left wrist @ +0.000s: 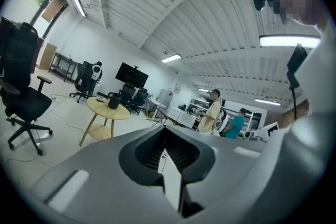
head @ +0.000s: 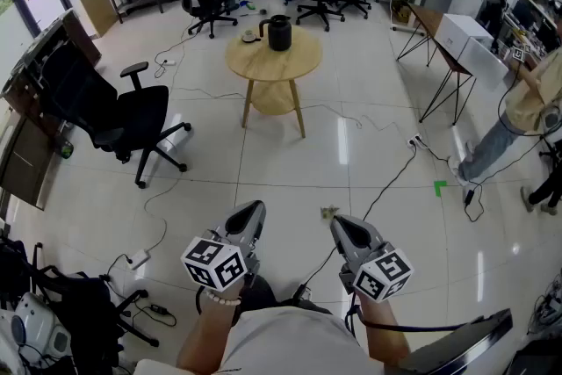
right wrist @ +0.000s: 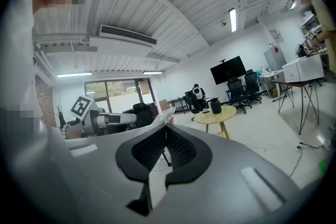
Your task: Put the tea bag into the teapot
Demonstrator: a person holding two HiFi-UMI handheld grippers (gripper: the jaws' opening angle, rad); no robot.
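The black teapot (head: 278,32) stands on a round wooden table (head: 299,59) far ahead across the floor. It also shows small in the left gripper view as the teapot (left wrist: 113,101) and in the right gripper view as the teapot (right wrist: 215,106). My right gripper (head: 336,222) is held close to my body, shut on a small pale tea bag (head: 328,212) that sticks out past its tip as the tea bag (right wrist: 168,117). My left gripper (head: 255,208) is beside it, shut and holding nothing. Both point toward the table, well short of it.
A small cup (head: 249,37) sits by the teapot. A black office chair (head: 132,123) stands left of the way to the table. Cables and a power strip (head: 138,258) lie on the tiled floor. A person (head: 527,105) stands by the desks at right.
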